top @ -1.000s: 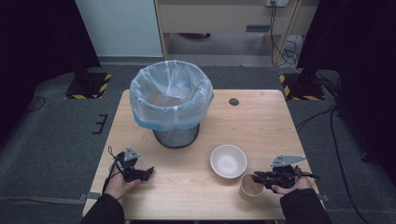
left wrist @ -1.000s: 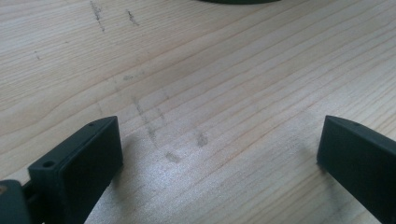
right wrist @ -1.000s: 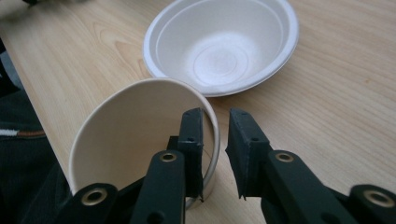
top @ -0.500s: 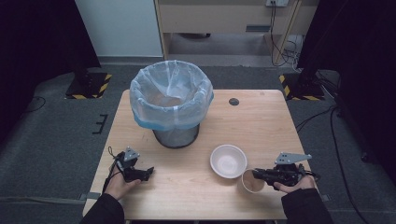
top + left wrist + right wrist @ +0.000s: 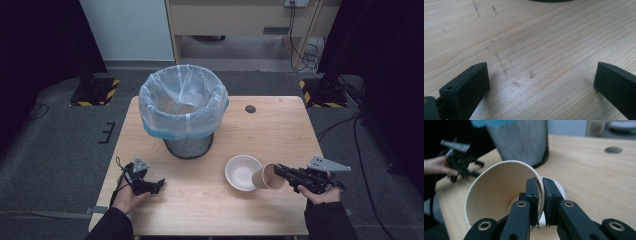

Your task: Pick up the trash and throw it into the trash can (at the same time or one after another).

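Pinching the paper cup [image 5: 499, 195] rim, right tool [image 5: 540, 195] hovers beside bowl [image 5: 241, 172]; left tool [image 5: 541, 82] released.

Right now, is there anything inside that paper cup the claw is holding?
The cup looks empty: the right claw view shows its bare brown wall and pale bottom. One jaw of the right claw reaches inside the rim and covers part of the bottom, so that patch cannot be checked.

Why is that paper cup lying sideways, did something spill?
Nothing spilled. The paper cup is tipped on its side because the right gripper has pinched its rim, one jaw inside and one outside. It looks empty. The white bowl sits upright on the table, and the bin stands straight.
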`<action>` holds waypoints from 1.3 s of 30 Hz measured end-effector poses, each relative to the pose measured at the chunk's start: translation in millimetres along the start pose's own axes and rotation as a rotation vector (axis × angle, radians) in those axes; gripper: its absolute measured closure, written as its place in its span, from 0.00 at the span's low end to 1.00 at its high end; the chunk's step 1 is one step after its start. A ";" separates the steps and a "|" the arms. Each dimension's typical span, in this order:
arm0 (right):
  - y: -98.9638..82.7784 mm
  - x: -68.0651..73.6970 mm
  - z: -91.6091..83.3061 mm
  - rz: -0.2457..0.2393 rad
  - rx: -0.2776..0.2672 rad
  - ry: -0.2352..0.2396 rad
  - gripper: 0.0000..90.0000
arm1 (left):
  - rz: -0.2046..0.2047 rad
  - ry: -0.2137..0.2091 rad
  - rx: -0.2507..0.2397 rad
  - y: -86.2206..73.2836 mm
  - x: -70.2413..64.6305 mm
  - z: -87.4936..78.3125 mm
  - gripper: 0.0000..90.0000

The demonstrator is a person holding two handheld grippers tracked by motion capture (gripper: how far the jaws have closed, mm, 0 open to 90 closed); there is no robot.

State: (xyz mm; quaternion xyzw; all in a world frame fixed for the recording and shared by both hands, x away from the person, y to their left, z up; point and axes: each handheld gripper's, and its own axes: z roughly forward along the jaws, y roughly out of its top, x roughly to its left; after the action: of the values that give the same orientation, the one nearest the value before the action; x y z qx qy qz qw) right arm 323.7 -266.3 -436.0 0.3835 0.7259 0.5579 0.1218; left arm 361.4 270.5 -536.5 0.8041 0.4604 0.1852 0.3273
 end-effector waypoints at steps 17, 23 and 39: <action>30.4 -1.0 3.5 0.068 -0.305 -0.131 0.93 | 0.000 0.000 0.000 0.0 0.0 0.0 0.00; 52.4 -1.1 3.0 0.068 -0.403 -0.142 0.93 | 0.000 0.000 0.000 0.0 0.0 0.0 0.00; 118.2 6.5 4.7 0.034 -0.591 -0.179 0.93 | 0.000 0.000 0.000 0.0 0.0 0.0 0.00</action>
State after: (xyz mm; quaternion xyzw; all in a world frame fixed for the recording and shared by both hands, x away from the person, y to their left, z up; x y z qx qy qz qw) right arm 371.8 -248.6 -329.2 0.3911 0.5120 0.7109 0.2821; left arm 361.4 270.5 -536.5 0.8041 0.4605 0.1851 0.3273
